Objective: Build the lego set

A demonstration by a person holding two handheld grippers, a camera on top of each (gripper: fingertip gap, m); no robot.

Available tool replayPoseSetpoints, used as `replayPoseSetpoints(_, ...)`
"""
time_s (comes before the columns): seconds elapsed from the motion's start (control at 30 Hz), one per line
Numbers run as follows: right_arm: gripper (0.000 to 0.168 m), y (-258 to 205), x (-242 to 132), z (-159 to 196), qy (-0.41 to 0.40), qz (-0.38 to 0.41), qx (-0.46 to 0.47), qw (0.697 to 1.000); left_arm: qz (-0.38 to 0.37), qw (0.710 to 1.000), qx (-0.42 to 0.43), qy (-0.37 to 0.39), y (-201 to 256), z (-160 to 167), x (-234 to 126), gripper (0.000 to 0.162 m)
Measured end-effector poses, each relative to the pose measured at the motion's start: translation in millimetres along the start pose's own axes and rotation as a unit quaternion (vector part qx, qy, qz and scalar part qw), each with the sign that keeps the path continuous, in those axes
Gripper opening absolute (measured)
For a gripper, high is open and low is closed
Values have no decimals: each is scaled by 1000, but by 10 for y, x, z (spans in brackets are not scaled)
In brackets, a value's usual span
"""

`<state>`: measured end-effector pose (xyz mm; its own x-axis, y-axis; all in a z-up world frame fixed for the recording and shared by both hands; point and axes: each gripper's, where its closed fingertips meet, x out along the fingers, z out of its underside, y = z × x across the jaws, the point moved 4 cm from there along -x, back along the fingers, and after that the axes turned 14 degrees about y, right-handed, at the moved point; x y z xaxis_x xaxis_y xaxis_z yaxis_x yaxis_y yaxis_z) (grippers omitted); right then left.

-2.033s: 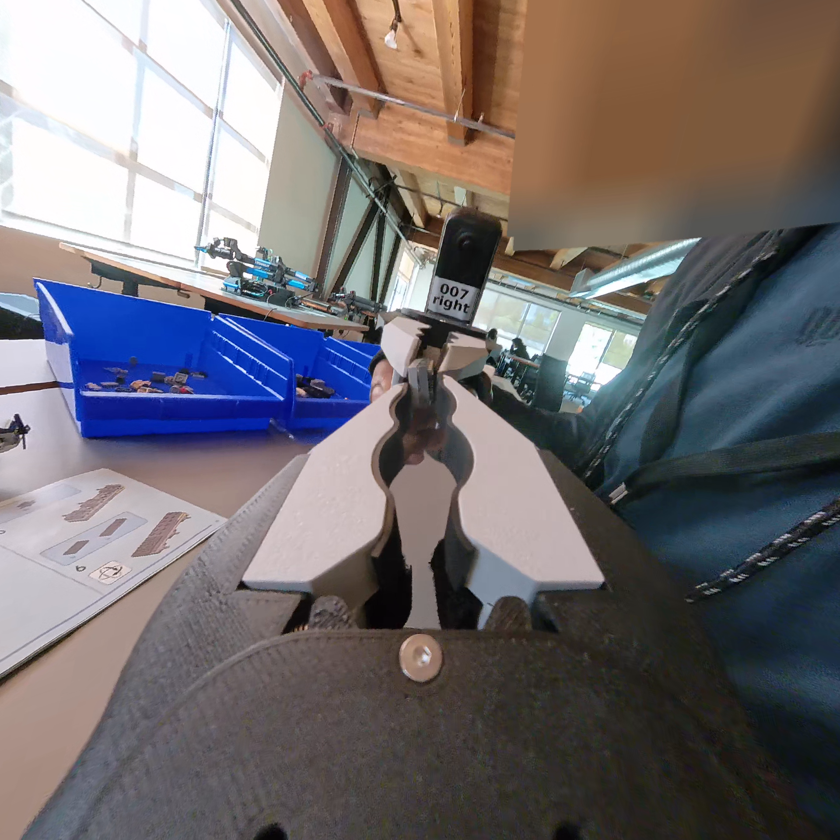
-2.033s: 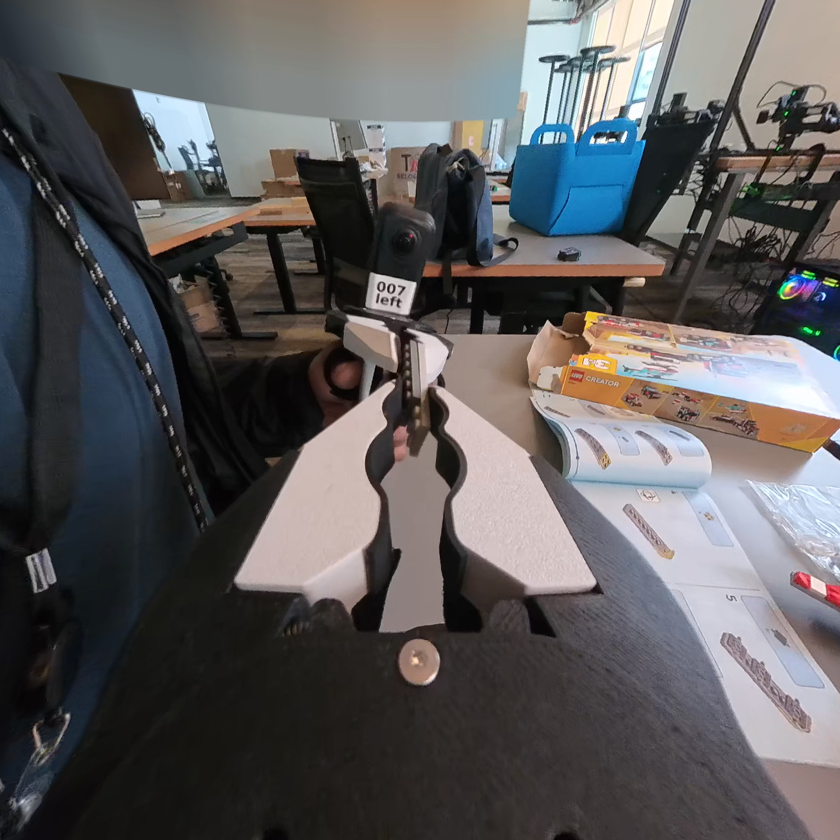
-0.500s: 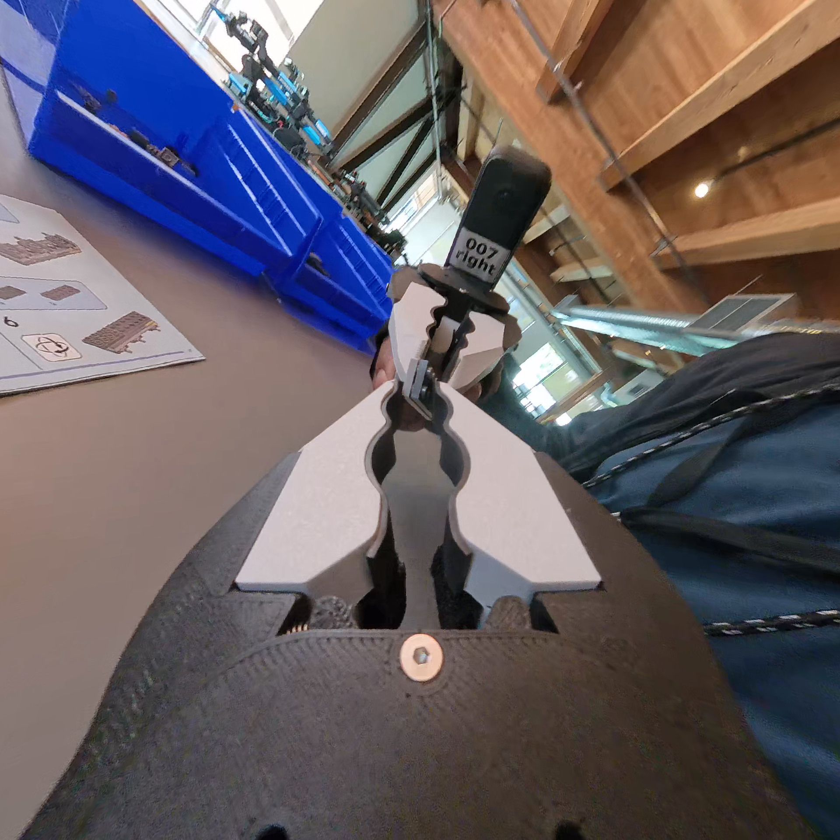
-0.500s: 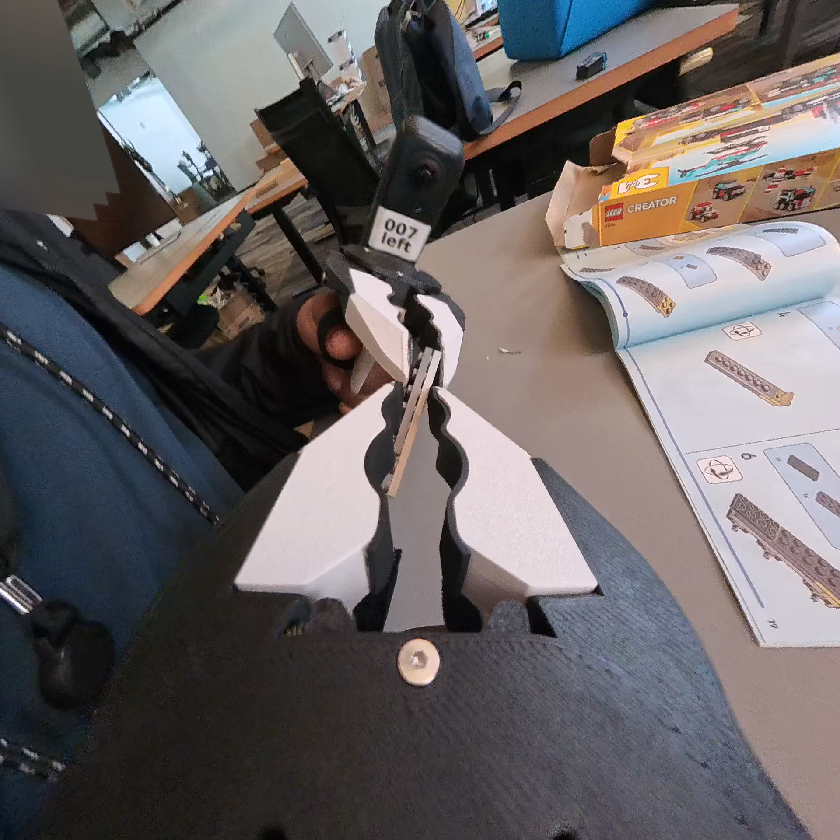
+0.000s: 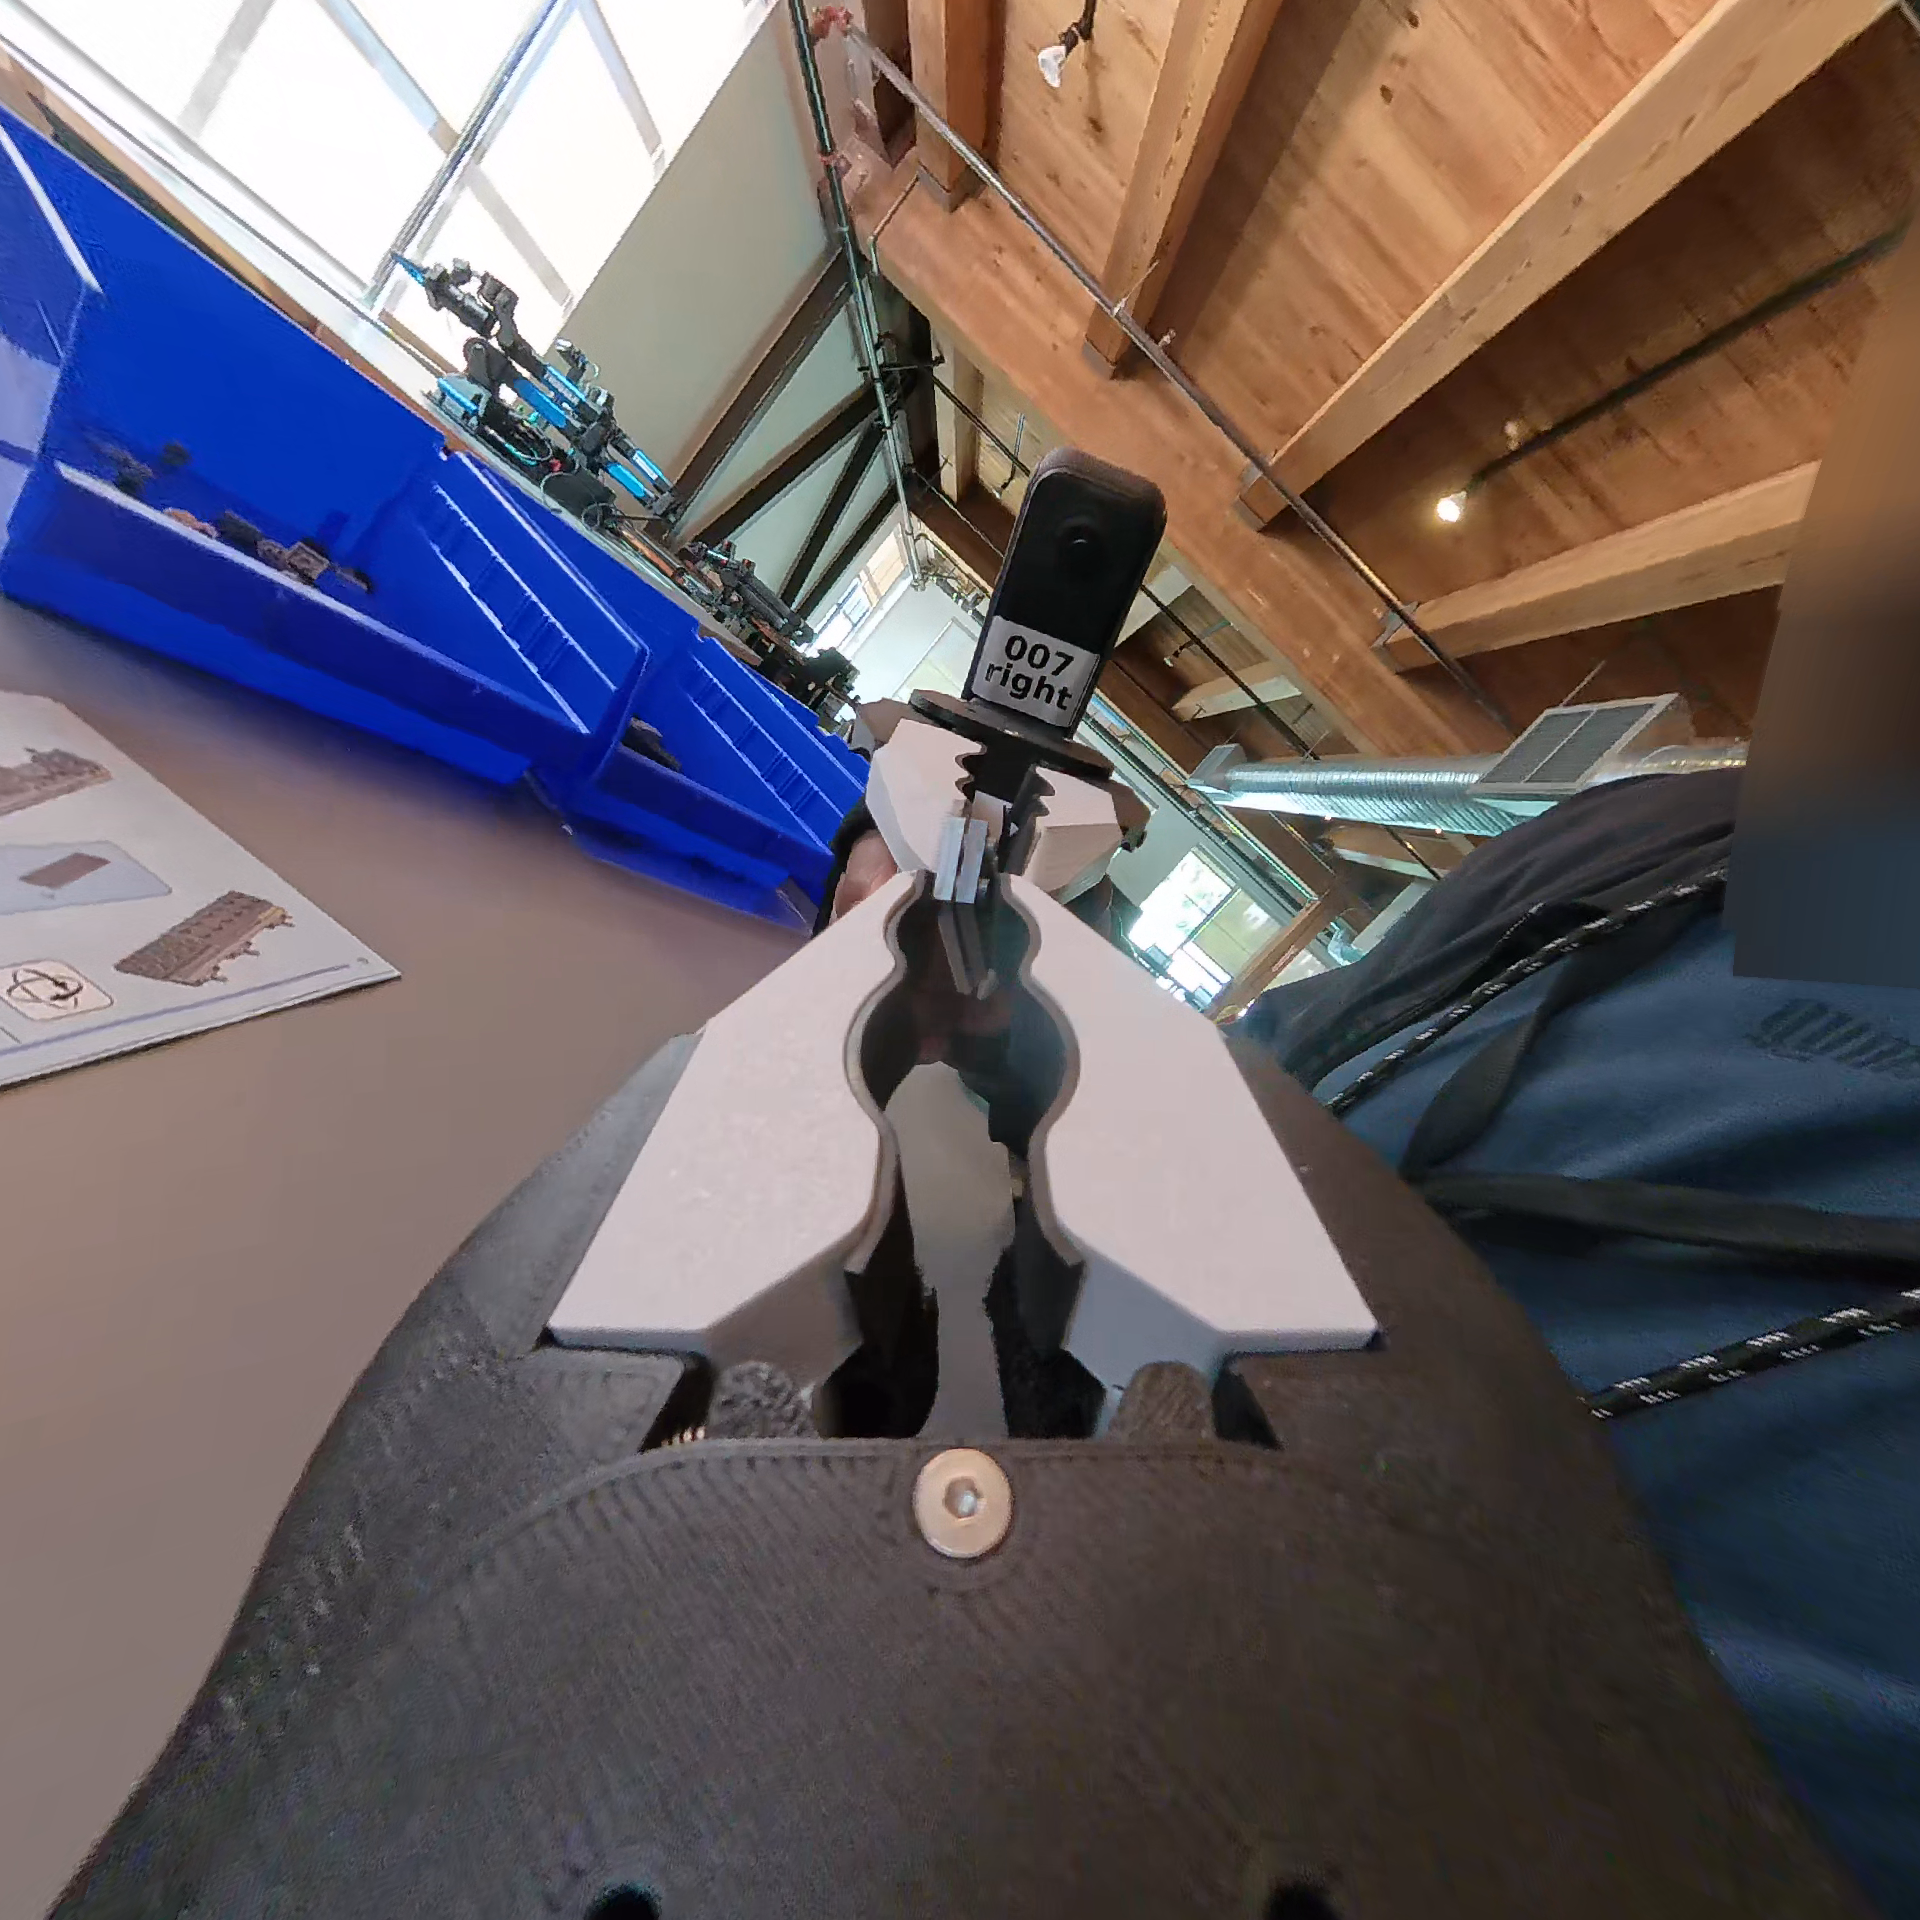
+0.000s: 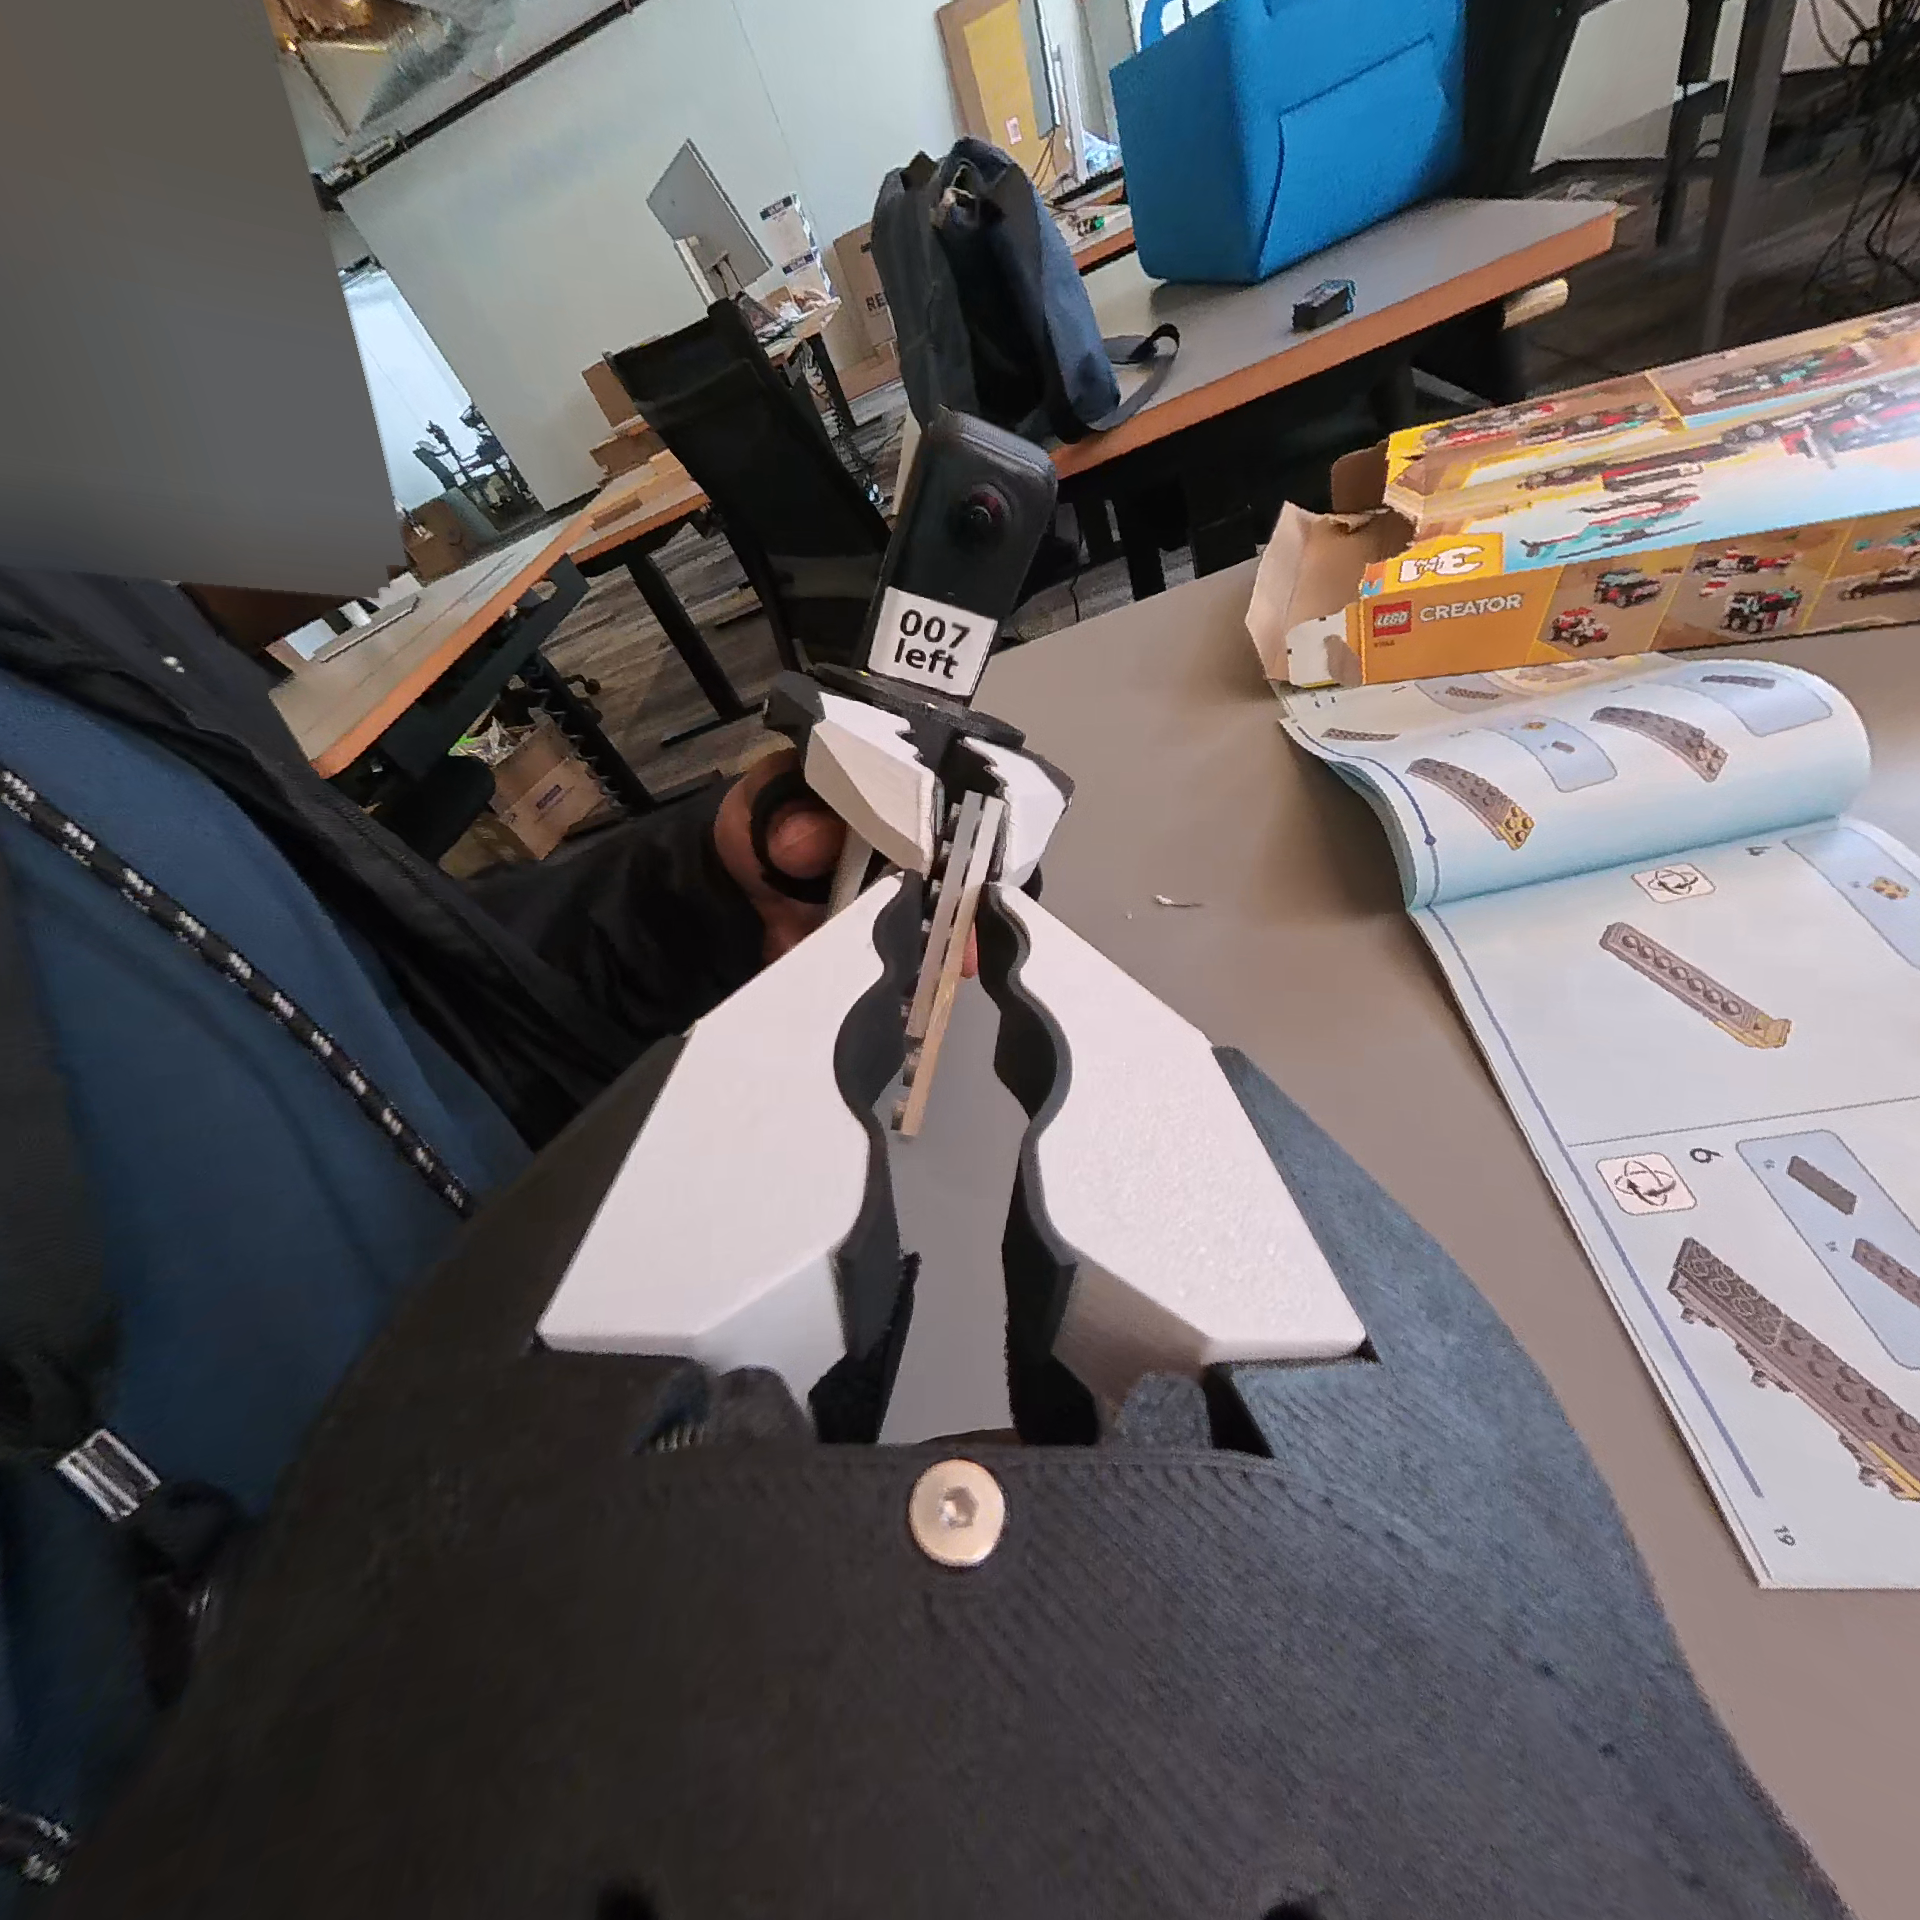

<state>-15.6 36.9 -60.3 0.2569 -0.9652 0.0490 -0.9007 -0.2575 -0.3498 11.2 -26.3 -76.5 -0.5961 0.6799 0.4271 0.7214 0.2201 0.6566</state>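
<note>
Left wrist view: grippers meet tip to tip over the table

Blue bins (image 5: 312, 582) at 10 o'clock hold small dark bricks. Left gripper (image 5: 961, 914) and right gripper (image 6: 951, 904) face each other — both pinch one thin grey lego plate (image 6: 945, 956) between closed fingers. Grey table (image 6: 1195, 831) lies free beside the open instruction booklet (image 6: 1662, 987) and torn lego box (image 6: 1610, 561).

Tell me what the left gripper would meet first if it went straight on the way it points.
Almost at once, the right gripper: it faces the left gripper tip to tip, with the grey lego plate bridging both, apparently clamped.
</note>
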Motion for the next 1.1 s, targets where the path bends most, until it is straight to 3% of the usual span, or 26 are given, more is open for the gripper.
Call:
replayPoseSetpoints(0.47, 11, -126, -20, -88, 14, -33, -61, 997, 40, 998, 54, 4, 164, -33, 37, 8)
replayPoseSetpoints(0.63, 10, -113, -40, -178, 81, -30, -87, 992, 48, 997, 46, 45, 212, -86, 94, 11)
replayPoseSetpoints(0.73, 10, -127, -63, -226, 123, -36, -92, 987, 47, 996, 26, 71, 206, -130, 102, 22)
replayPoseSetpoints(1.1, 10, -190, -73, -232, 168, -46, -98, 980, 91, 986, 25, 136, 370, -187, 178, 26)
